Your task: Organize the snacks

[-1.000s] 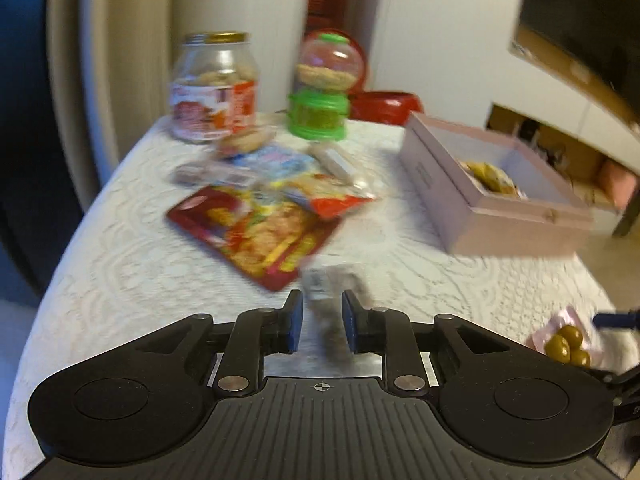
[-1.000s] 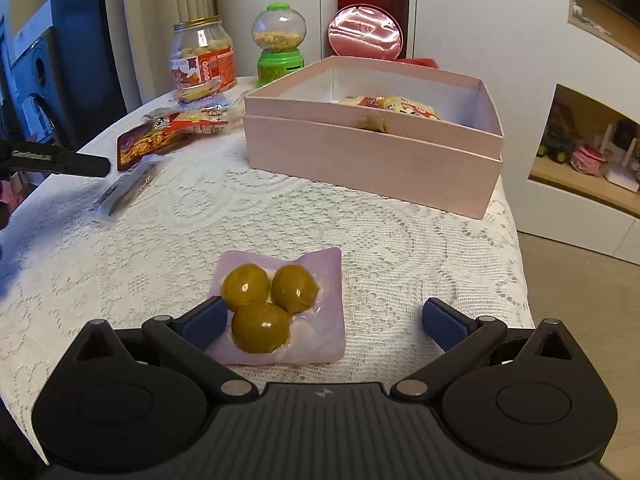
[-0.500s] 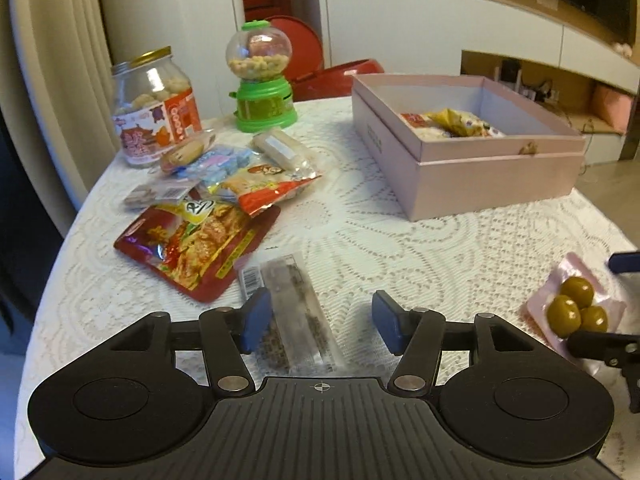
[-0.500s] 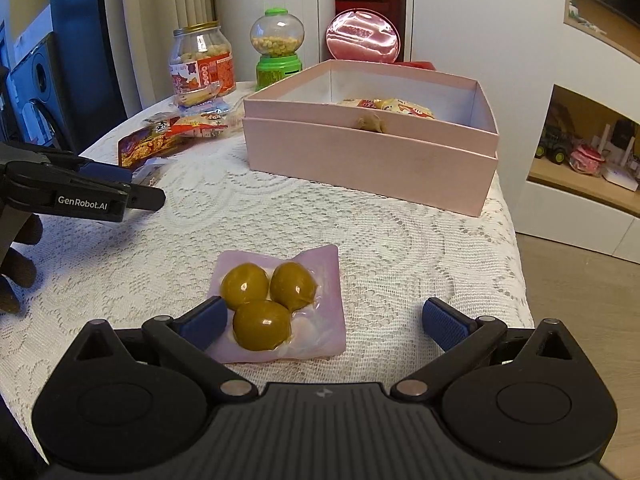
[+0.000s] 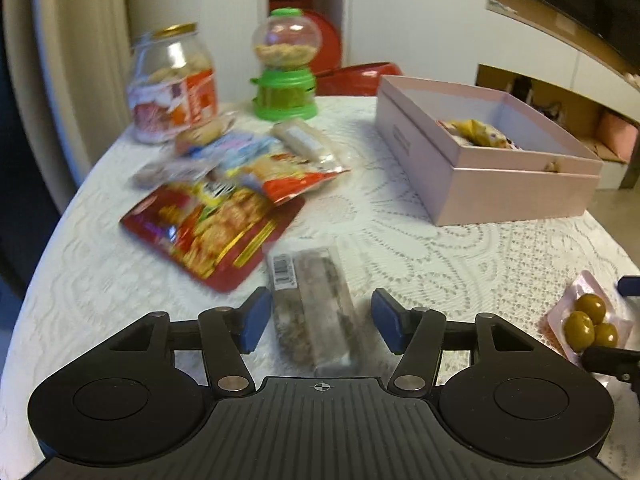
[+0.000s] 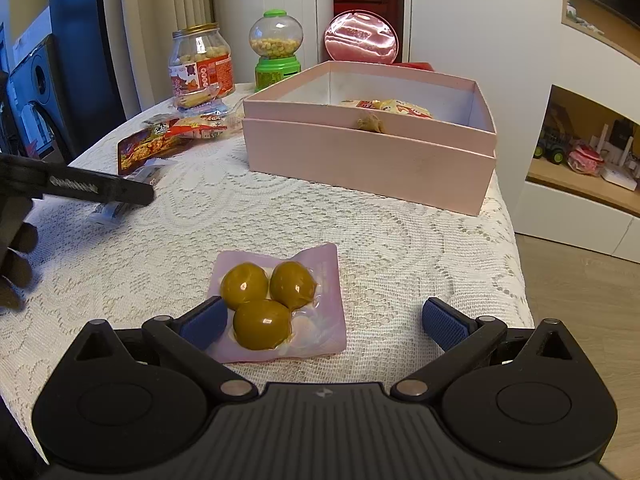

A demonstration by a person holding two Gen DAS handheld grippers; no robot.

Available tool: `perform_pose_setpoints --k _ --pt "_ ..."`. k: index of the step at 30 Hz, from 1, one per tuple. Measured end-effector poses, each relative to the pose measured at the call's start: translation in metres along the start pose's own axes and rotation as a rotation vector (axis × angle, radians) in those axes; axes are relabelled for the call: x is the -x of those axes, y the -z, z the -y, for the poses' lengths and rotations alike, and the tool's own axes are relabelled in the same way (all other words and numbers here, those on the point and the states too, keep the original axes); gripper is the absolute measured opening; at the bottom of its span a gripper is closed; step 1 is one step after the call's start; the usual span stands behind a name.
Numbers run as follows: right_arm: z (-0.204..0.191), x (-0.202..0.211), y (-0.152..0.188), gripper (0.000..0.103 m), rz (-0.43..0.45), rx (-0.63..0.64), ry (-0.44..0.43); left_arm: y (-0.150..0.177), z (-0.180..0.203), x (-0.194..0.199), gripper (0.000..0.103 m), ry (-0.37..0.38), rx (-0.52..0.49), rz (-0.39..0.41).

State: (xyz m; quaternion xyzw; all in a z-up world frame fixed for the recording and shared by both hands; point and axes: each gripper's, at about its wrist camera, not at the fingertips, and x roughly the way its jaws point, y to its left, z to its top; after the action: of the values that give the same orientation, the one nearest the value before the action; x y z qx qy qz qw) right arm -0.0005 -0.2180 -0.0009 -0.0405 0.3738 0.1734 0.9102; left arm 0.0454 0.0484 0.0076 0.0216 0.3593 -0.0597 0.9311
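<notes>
Straddling 1 clear bar packet (image 5: 316, 312) – left gripper (image 5: 318, 320) jaws spread; right gripper (image 6: 324, 322) spread around 3-olive pouch (image 6: 280, 304).

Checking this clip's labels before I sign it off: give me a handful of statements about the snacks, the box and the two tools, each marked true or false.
1. The pink box already holds at least one snack packet. True.
2. The left tool is clamped shut on the clear snack bar. False: its jaws have just opened and stand apart on either side of the bar, which lies on the tablecloth.
3. The packet of three green balls lies inside the pink box. False: it lies on the tablecloth, in front of the box.
4. The right tool is open around that packet. True.
5. The green candy dispenser lies tipped over. False: it stands upright.
</notes>
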Motion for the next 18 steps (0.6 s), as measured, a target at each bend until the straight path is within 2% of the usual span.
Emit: perform_pose_setpoints --k 1,2,5,6,9,13,14,15,18 --pt "0.000 0.000 0.000 0.103 0.000 0.000 -0.001 0.000 0.000 0.000 0.060 0.009 0.000 0.000" --pt "0.000 0.001 0.000 0.103 -0.001 0.001 -0.003 0.000 -0.001 0.003 0.043 0.016 0.004 0.003" --pt "-0.003 0.006 -0.002 0.097 0.008 0.004 0.002 0.004 -0.006 0.015 0.042 0.153 0.062 0.022" --pt "-0.006 0.007 -0.003 0.097 0.013 0.009 -0.003 0.006 -0.004 0.021 0.042 0.176 0.062 0.035" --pt "-0.012 0.005 -0.007 0.097 0.005 0.020 -0.040 0.008 0.008 0.032 0.042 0.158 0.004 0.059" --pt "-0.019 -0.008 -0.016 0.096 -0.023 0.039 -0.058 0.009 0.017 0.041 0.042 0.198 -0.009 0.060" --pt "-0.022 -0.009 -0.017 0.090 -0.031 0.060 -0.050 0.009 0.019 0.043 0.042 0.202 -0.014 0.063" --pt "-0.024 -0.008 -0.017 0.078 -0.033 0.084 -0.045 0.009 0.020 0.046 0.042 0.206 -0.016 0.065" --pt "-0.027 0.006 -0.020 0.074 -0.034 0.135 -0.054 0.008 0.022 0.053 0.042 0.223 -0.020 0.077"
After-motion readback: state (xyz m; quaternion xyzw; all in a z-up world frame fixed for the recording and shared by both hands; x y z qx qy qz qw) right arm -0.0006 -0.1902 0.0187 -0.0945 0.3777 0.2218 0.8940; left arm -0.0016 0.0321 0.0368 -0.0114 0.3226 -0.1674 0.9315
